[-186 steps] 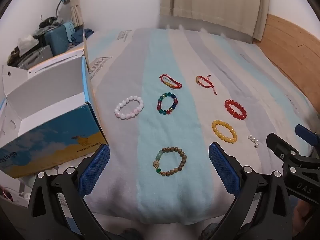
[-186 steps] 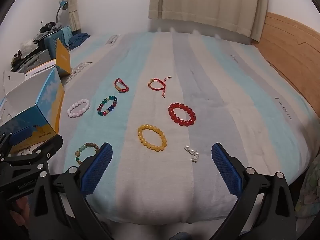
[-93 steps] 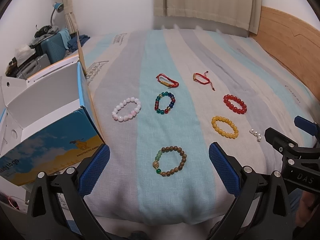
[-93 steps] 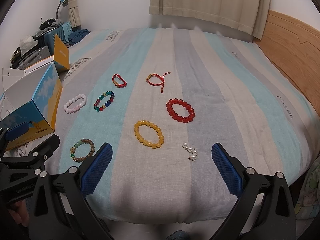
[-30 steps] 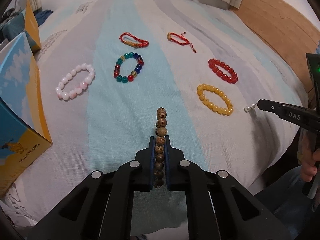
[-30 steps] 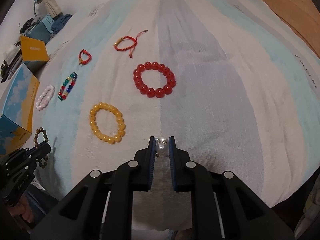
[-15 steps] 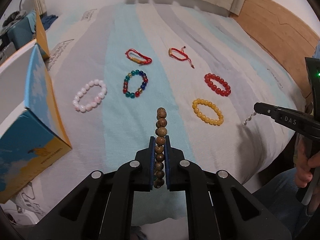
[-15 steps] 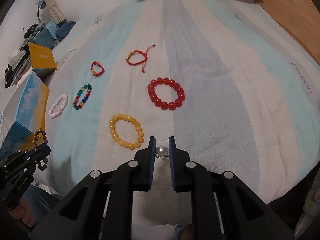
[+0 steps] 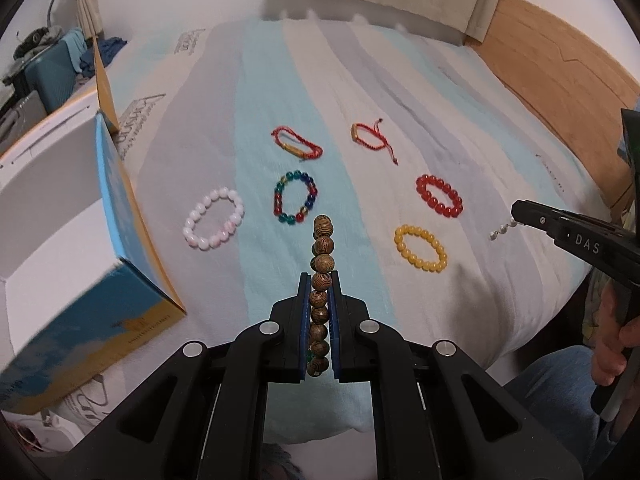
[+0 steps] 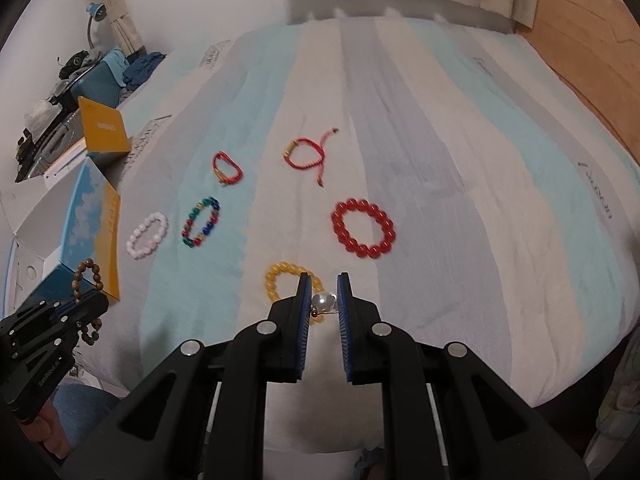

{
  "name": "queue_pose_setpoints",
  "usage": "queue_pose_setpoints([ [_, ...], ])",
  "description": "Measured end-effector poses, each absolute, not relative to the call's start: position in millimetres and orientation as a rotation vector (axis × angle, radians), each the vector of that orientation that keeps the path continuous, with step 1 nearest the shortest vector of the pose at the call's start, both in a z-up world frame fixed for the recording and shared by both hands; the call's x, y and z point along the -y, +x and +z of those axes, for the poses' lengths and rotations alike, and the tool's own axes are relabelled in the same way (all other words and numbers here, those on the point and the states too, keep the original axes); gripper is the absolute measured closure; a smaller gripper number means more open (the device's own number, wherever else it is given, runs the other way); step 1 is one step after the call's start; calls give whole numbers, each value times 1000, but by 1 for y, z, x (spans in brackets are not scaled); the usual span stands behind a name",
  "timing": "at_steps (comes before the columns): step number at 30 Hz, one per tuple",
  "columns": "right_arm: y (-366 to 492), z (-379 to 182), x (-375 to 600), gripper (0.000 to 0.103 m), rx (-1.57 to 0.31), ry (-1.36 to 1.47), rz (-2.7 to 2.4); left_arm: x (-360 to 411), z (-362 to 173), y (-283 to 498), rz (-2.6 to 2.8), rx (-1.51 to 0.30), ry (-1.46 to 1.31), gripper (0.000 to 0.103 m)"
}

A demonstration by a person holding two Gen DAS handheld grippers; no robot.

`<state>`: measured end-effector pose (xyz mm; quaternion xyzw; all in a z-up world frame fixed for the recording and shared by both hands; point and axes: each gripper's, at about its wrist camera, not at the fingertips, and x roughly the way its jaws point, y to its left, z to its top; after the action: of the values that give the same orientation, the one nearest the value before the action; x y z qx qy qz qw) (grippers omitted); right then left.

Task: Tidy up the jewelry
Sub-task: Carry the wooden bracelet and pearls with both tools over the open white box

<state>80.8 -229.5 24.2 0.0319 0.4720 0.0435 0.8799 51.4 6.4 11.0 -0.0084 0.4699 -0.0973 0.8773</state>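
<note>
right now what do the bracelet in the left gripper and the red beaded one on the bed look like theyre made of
Brown bead bracelet, clamped between the left gripper fingers: looks like wood, matte brown beads with dark grain-like streaks.

Red bead bracelet, lying flat on the striped bedsheet: probably glass, polished stone or plastic; the smooth round beads look glossy and slightly translucent. The pictures cannot settle which.

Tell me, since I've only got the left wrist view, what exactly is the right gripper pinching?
Observer: In the right wrist view, the right gripper has one round pearl pinched between its blue pads, with a small gold piece showing just under it.
Operator: Is my wooden bracelet a full loop? I see it edge-on.
Observer: Yes. The wooden bracelet loops open above the left gripper, and its green beads hang below.
</note>
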Motion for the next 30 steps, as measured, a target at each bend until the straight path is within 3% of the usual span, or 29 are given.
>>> queue_pose_setpoints([
  [13, 98, 76, 154, 91, -932, 13, 178, -51, 60, 62, -149, -935, -38, 96],
  [30, 91, 123, -20, 91, -859, -125, 410, -190, 88, 35, 59, -902, -104, 95],
])
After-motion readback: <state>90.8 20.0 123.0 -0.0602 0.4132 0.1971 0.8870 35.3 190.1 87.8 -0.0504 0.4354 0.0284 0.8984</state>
